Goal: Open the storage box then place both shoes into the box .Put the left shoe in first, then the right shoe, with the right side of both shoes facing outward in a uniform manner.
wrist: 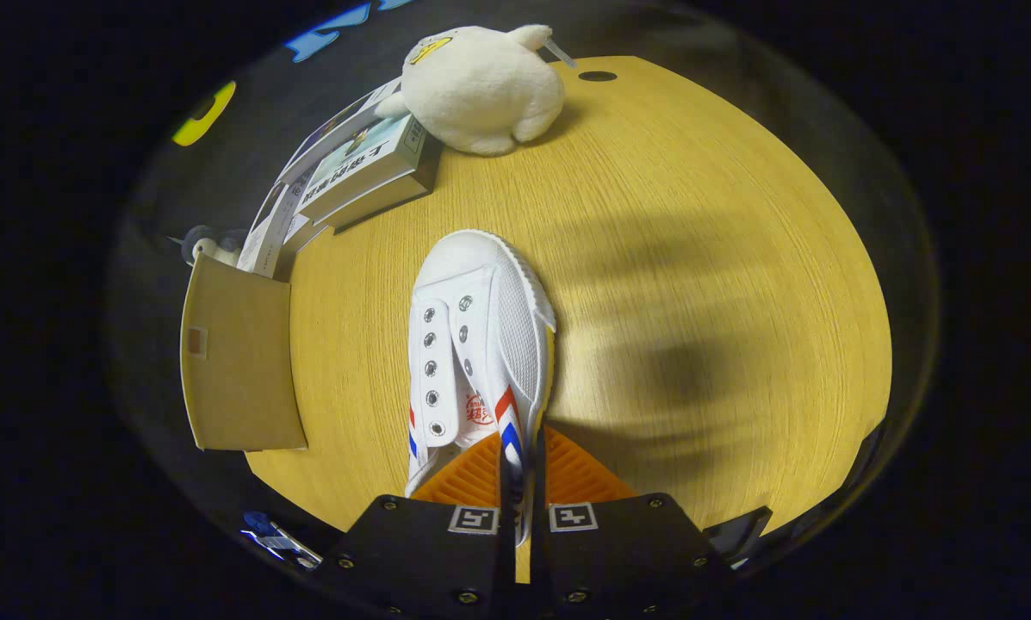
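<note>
We count one white canvas shoe with red and blue side stripes (479, 344), toe pointing far, over the yellow wood-grain table (696, 284). The gripper (522, 465) has its two fingers nearly closed, pinching the shoe's side wall by the opening. Left of the shoe we see one tan cardboard flap (239, 362). Far left, a stack of about three books (351, 172); one white plush toy (481, 86) leans on them.
</note>
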Demonstrator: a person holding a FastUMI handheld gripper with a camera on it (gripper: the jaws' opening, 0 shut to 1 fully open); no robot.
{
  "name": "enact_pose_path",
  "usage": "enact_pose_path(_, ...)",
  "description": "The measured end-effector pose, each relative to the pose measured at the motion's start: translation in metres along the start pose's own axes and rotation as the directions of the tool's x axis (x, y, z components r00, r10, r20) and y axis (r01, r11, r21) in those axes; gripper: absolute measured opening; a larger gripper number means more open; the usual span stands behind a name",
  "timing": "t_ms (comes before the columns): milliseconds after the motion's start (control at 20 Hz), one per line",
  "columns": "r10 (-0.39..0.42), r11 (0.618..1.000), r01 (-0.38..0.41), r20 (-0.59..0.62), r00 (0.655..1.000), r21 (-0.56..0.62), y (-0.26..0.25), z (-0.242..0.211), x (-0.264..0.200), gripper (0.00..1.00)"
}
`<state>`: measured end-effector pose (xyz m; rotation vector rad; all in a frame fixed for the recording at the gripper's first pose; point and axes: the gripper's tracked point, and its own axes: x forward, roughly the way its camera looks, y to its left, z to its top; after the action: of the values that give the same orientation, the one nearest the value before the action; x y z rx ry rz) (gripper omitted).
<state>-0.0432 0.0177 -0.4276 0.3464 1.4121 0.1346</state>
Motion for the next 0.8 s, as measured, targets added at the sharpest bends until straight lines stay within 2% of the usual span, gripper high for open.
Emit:
enact_pose_path(150, 0.049, 0.999, -0.049, 0.003, 0.999, 0.018, 0.014, -0.001, -0.014, 0.07)
enact_pose_path(600, 0.045, 0.99, -0.048, -0.022, 0.999, -0.133, 0.071, 0.004, -0.066, 0.07)
enact_pose_path(800, 0.106, 0.981, -0.109, -0.03, 0.994, -0.162, 0.113, 0.008, -0.085, 0.07)
